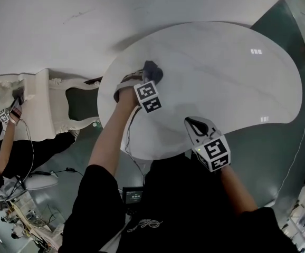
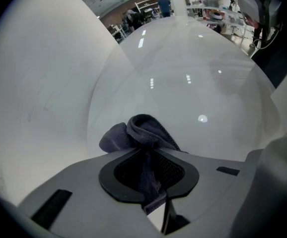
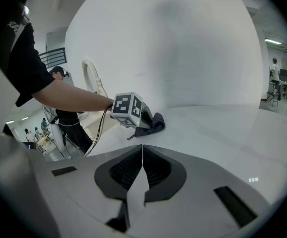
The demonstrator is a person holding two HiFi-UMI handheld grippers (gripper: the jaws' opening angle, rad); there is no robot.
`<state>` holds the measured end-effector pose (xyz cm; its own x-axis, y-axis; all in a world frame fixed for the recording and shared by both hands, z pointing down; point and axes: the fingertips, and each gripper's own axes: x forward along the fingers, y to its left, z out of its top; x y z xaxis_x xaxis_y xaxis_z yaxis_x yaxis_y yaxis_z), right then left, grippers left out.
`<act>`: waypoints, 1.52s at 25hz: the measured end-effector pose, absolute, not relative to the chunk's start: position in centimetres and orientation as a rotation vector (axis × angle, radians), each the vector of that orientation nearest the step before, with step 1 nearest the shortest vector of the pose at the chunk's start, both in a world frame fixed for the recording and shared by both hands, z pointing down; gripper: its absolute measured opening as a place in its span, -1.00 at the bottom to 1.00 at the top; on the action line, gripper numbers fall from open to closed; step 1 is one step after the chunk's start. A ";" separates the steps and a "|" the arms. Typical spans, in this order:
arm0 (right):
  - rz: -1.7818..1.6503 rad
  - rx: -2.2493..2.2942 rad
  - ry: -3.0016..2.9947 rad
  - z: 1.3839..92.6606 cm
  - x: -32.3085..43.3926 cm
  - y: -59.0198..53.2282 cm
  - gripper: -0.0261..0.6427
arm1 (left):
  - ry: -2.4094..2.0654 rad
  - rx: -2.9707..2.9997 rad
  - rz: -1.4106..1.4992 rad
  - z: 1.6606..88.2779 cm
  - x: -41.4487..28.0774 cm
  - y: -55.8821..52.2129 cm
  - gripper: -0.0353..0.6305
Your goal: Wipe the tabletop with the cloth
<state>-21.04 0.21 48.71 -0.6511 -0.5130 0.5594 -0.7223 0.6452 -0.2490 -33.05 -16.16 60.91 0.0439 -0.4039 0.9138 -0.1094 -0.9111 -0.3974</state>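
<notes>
the left gripper (image 2: 151, 175) pinches the cloth (image 2: 142, 130) on the tabletop (image 1: 221, 73) near its left edge. the bare surface extends right and far. the right gripper (image 3: 142, 168) is pressed together, empty.

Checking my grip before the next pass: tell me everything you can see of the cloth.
The cloth is dark grey, soft ribbed-looking fabric, bunched into folds. One end is pinched between the jaws of the left hand-held gripper; the rest bulges out ahead of them, resting on the glossy white tabletop. Nothing else touches it.
</notes>
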 end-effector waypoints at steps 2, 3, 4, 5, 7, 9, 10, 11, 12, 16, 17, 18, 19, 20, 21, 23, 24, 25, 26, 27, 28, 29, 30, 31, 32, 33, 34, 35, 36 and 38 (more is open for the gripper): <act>0.626 0.963 -2.434 48.7 -20.4 0.5 -0.89 | 0.536 -2.102 -1.977 61.0 -32.4 -14.9 -0.71; 0.624 0.964 -2.438 48.7 -20.0 0.6 -0.89 | 0.540 -2.107 -1.984 61.1 -32.1 -14.1 -0.71; 0.626 0.968 -2.442 48.8 -19.6 0.8 -0.89 | 0.544 -2.113 -1.990 61.1 -31.7 -13.3 -0.71; 0.631 0.972 -2.446 48.8 -19.2 1.0 -0.89 | 0.548 -2.115 -1.993 61.1 -31.3 -12.4 -0.71; 0.639 0.978 -2.454 48.7 -18.2 1.5 -0.89 | 0.553 -2.103 -1.994 61.1 -30.5 -10.7 -0.71; 0.642 0.985 -2.459 48.7 -17.1 2.0 -0.89 | 0.556 -2.097 -2.003 61.2 -29.6 -9.0 -0.71; 0.641 0.990 -2.461 48.7 -16.4 2.2 -0.89 | 0.561 -2.104 -2.011 61.2 -29.2 -8.3 -0.71; 0.640 0.995 -2.461 48.7 -15.7 2.4 -0.89 | 0.566 -2.112 -2.019 61.1 -28.7 -7.5 -0.71; 0.639 1.000 -2.461 48.7 -15.0 2.6 -0.89 | 0.569 -2.117 -2.026 61.1 -28.2 -6.7 -0.70; 0.639 1.015 -2.466 48.6 -11.9 3.5 -0.89 | 0.572 -2.098 -2.035 61.2 -25.9 -3.6 -0.71; 0.639 1.020 -2.466 48.6 -11.2 3.7 -0.89 | 0.574 -2.099 -2.035 61.2 -25.4 -2.9 -0.71; 0.638 1.026 -2.466 48.7 -10.5 3.8 -0.89 | 0.576 -2.103 -2.036 61.2 -24.8 -2.1 -0.71; 0.636 1.032 -2.465 48.7 -9.9 4.0 -0.89 | 0.578 -2.108 -2.039 61.2 -24.3 -1.4 -0.70; 0.632 1.039 -2.463 48.8 -9.3 4.1 -0.89 | 0.579 -2.112 -2.041 61.2 -23.8 -0.7 -0.70; 0.629 1.045 -2.461 48.9 -8.8 4.2 -0.89 | 0.580 -2.114 -2.043 61.2 -23.3 0.0 -0.70; 0.624 1.054 -2.461 49.1 -7.7 4.3 -0.89 | 0.582 -2.119 -2.046 61.3 -22.2 1.3 -0.70; 0.622 1.056 -2.463 49.2 -7.2 4.4 -0.89 | 0.583 -2.126 -2.045 61.3 -21.6 1.9 -0.70; 0.616 1.055 -2.464 49.4 -6.8 4.5 -0.89 | 0.580 -2.145 -2.044 61.4 -20.8 2.5 -0.71; 0.608 1.053 -2.465 49.5 -6.4 4.7 -0.89 | 0.567 -2.179 -2.044 61.5 -19.8 3.4 -0.71; 0.598 1.050 -2.466 49.6 -6.0 4.9 -0.89 | 0.541 -2.227 -2.053 61.7 -18.6 4.6 -0.76; 0.590 1.046 -2.466 49.7 -5.7 5.1 -0.89 | 0.513 -2.262 -2.067 62.1 -17.4 5.8 -0.80; 0.585 1.044 -2.466 49.9 -5.5 5.3 -0.89 | 0.505 -2.248 -2.071 62.5 -16.6 6.6 -0.83; 0.585 1.041 -2.467 50.0 -5.3 5.4 -0.89 | 0.521 -2.182 -2.054 62.8 -16.3 6.8 -0.81; 0.586 1.038 -2.470 50.1 -5.2 5.6 -0.89 | 0.552 -2.113 -2.027 63.0 -16.3 6.7 -0.81; 0.585 1.033 -2.477 50.0 -5.1 5.7 -0.89 | 0.589 -2.092 -2.012 63.1 -16.5 6.5 -0.82; 0.581 1.029 -2.487 49.8 -4.9 5.8 -0.89 | 0.625 -2.129 -2.017 63.1 -16.6 6.5 -0.82; 0.575 1.024 -2.501 49.7 -4.8 5.9 -0.89 | 0.649 -2.186 -2.033 63.0 -16.7 6.5 -0.82; 0.569 1.016 -2.515 49.5 -4.7 5.9 -0.89 | 0.660 -2.226 -2.046 62.8 -16.7 6.4 -0.82; 0.566 1.007 -2.527 49.2 -4.6 6.0 -0.89 | 0.659 -2.239 -2.051 62.5 -16.6 6.4 -0.82; 0.555 0.986 -2.546 48.7 -4.4 6.3 -0.89 | 0.657 -2.248 -2.044 62.0 -16.0 6.8 -0.82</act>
